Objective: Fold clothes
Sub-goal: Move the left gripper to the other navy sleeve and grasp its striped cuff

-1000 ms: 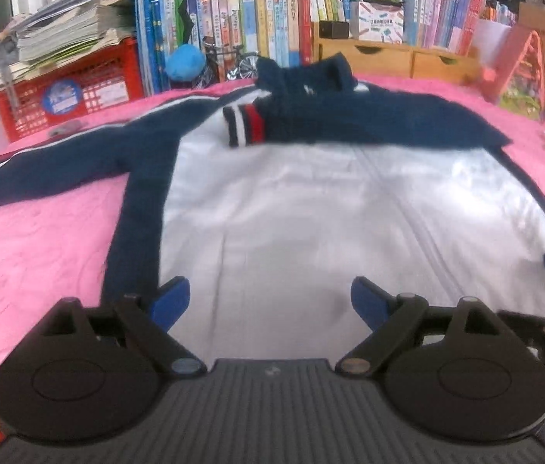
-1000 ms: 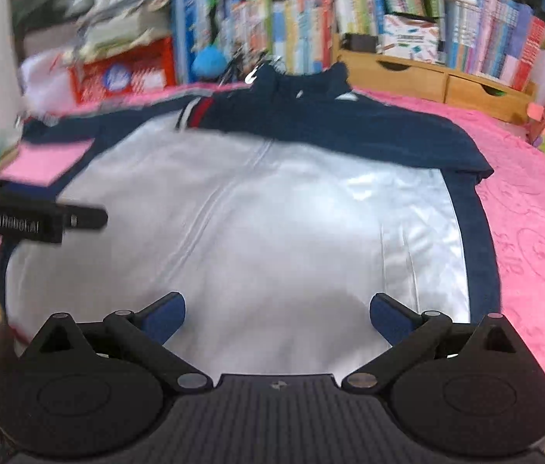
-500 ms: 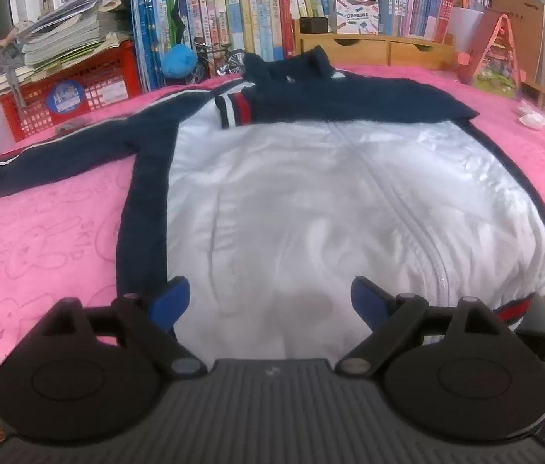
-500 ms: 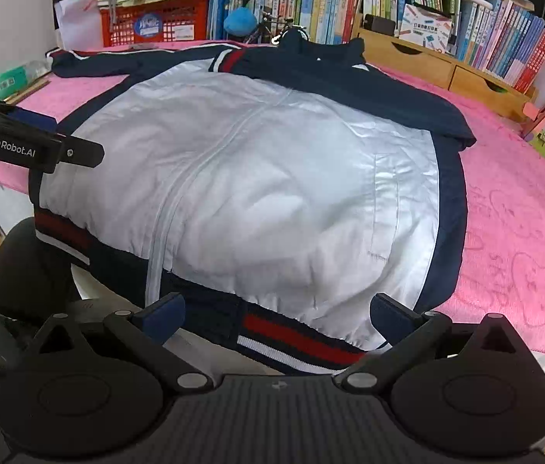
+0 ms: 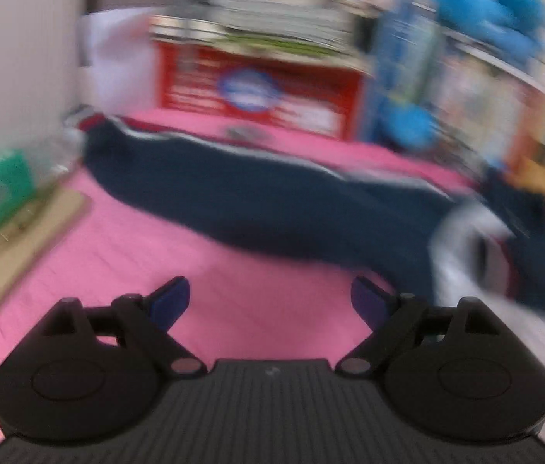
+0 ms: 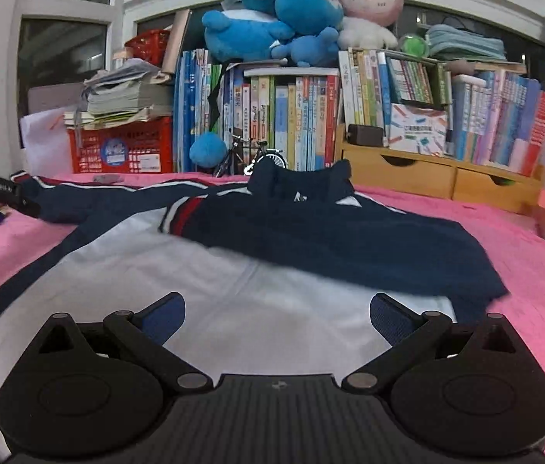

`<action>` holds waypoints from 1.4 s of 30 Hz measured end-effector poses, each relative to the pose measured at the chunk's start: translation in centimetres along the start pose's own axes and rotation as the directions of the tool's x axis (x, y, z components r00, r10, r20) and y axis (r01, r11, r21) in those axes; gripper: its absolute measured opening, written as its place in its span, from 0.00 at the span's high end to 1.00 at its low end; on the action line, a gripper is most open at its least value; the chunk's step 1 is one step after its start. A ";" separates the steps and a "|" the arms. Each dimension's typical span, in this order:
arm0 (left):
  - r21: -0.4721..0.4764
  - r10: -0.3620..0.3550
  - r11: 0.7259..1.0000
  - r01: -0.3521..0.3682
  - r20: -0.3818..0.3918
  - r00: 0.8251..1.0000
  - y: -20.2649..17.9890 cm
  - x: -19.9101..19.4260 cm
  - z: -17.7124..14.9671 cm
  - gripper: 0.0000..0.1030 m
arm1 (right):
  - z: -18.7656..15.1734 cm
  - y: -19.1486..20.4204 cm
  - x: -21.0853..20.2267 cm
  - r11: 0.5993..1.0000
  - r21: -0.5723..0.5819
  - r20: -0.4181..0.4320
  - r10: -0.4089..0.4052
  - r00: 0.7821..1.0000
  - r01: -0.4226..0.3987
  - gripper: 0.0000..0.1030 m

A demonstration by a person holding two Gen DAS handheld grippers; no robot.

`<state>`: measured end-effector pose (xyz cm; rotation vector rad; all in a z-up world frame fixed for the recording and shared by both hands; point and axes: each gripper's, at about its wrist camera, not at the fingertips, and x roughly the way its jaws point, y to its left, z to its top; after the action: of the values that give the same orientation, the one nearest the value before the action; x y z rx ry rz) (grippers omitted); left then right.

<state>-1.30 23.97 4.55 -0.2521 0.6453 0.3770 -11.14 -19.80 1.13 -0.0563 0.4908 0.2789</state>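
Blue and white jacket (image 6: 233, 270) flat on the pink blanket (image 6: 523, 263), one sleeve (image 5: 253, 201) stretched out, left gripper (image 5: 270, 297) wide open over pink, right gripper (image 6: 277, 311) wide open over white cloth, red basket (image 6: 121, 150), books (image 6: 291, 116), plush toys (image 6: 272, 19) behind.

Motion-blurred left wrist view: red crate (image 5: 257, 89) label unreadable, jacket (image 5: 272, 201) edges smeared.
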 end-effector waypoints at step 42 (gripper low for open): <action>-0.281 0.373 0.904 -0.321 0.157 0.915 9.8 12.9 8.0 0.81 | 0.6 0.2 8.2 0.996 0.089 -0.161 0.012 0.987 0.003 0.00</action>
<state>8.39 38.91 1.55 -0.3337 0.4331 0.8241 -4.00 -17.50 -2.18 0.0093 0.6637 0.2576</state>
